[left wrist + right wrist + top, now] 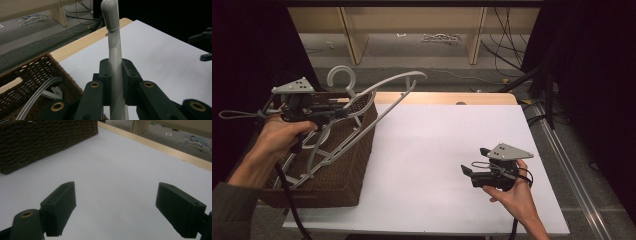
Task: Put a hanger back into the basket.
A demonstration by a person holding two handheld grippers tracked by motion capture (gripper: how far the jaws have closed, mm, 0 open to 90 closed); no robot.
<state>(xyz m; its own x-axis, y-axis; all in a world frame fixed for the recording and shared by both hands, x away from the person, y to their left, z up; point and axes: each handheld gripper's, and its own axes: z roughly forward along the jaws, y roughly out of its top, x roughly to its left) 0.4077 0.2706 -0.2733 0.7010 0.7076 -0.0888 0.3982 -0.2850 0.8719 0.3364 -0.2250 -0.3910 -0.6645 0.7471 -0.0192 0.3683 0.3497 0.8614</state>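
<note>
The grey plastic hanger (388, 89) is being lifted out of the woven basket (343, 165) at the table's 9 o'clock side; its upper arm is pointing toward 1 o'clock over the white tabletop (452, 145), while its lower parts are sitting among the other hangers (319, 152) in the basket. The left gripper (115, 75) is clamping the hanger's arm between both jaws, with the rounded tip (110, 12) projecting beyond them. The right gripper (474, 162) is hovering over the table at 5 o'clock, jaws spread wide and empty. To do this step well, keep the clamp firm and raise the hanger slowly. Its hook (341, 76) is probably at risk of snagging the neighbouring hangers or the basket rim. The free gripper is standing ready to steady the far end.
</note>
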